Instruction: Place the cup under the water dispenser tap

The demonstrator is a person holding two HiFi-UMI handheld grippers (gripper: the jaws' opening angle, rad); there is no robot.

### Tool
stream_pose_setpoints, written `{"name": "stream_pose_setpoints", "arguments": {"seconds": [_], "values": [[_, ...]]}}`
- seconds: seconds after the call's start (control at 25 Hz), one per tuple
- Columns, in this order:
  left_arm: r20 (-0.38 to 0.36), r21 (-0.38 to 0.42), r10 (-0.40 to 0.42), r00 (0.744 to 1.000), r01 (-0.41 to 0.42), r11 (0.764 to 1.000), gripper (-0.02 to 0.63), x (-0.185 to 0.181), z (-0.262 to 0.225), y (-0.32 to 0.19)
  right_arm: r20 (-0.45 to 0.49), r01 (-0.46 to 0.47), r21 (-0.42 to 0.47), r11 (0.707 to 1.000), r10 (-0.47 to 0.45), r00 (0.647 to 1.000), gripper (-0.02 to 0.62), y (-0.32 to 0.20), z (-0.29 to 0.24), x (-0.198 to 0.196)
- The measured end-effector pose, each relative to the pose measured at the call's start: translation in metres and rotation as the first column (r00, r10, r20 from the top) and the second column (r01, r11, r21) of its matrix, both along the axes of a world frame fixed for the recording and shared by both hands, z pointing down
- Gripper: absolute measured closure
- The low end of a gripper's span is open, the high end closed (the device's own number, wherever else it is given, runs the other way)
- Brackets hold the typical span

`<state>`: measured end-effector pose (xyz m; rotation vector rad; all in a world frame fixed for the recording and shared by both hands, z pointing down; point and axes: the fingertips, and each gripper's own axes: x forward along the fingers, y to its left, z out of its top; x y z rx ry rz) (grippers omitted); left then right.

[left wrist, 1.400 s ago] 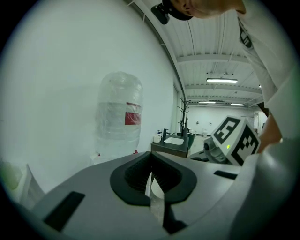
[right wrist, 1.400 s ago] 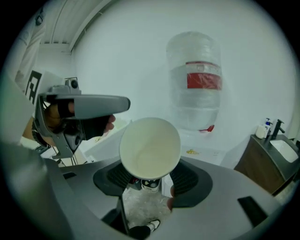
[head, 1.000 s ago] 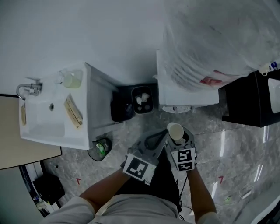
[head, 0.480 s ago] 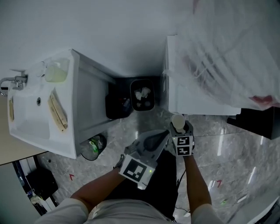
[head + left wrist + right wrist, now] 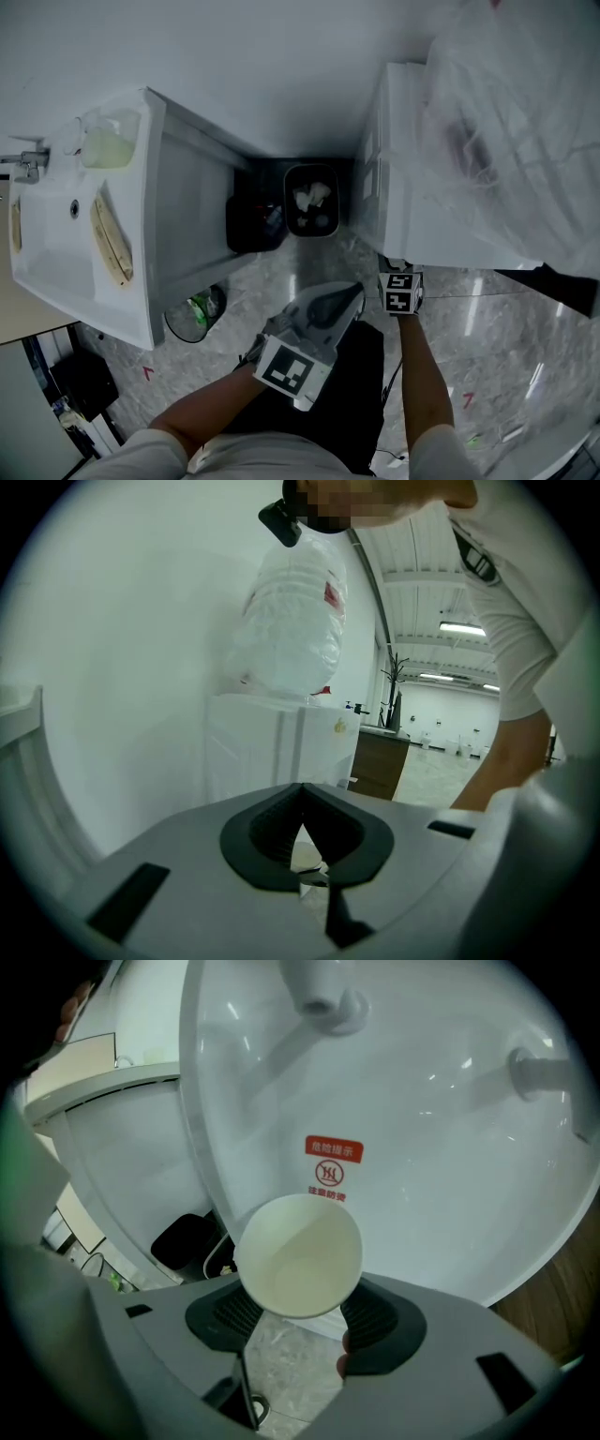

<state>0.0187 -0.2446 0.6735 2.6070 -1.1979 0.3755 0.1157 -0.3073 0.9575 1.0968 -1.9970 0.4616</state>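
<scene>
Cup [image 5: 300,1255] lower now, pinched in right tool [image 5: 305,1321], clear below tap [image 5: 328,1002]; left tool [image 5: 303,803] closed.

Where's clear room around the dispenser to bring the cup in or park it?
Open: the space in front of the water dispenser below its two taps, just ahead of the paper cup in the right gripper; bare marble floor along the dispenser's front. Crowded: the gap between sink cabinet and dispenser, filled by two black bins.
</scene>
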Motion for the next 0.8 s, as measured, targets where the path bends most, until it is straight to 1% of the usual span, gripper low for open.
{"name": "stream_pose_setpoints", "arguments": {"seconds": [0.12,0.24,0.44,0.52,0.68,0.8], "values": [[0.001,-0.015,-0.002,1.0,0.002,1.0,0.601,-0.002,0.004,0.001,-0.009,-0.005,-0.016,1.0,0.005,1.0,0.339,-0.002,0.01,0.005],[0.002,-0.013,-0.008,1.0,0.008,1.0,0.601,-0.004,0.004,-0.001,0.013,-0.001,-0.035,0.999,0.002,1.0,0.339,-0.001,0.015,0.005],[0.005,-0.014,-0.017,1.0,0.017,1.0,0.601,-0.005,0.003,0.0,0.031,0.011,-0.04,0.999,-0.01,0.999,0.336,0.0,0.016,0.002],[0.003,-0.018,-0.017,1.0,0.017,1.0,0.601,-0.003,0.001,0.003,0.049,0.015,-0.054,0.998,-0.012,0.999,0.314,0.003,0.013,0.0],[-0.003,-0.025,-0.014,1.0,0.014,1.0,0.601,0.001,-0.008,0.007,0.05,0.028,-0.06,0.998,-0.025,0.998,0.28,0.008,-0.002,0.003],[-0.007,-0.024,-0.005,1.0,0.004,1.0,0.601,0.006,-0.021,0.01,0.042,-0.001,-0.06,0.998,0.004,0.999,0.275,0.015,-0.02,0.011]]}}
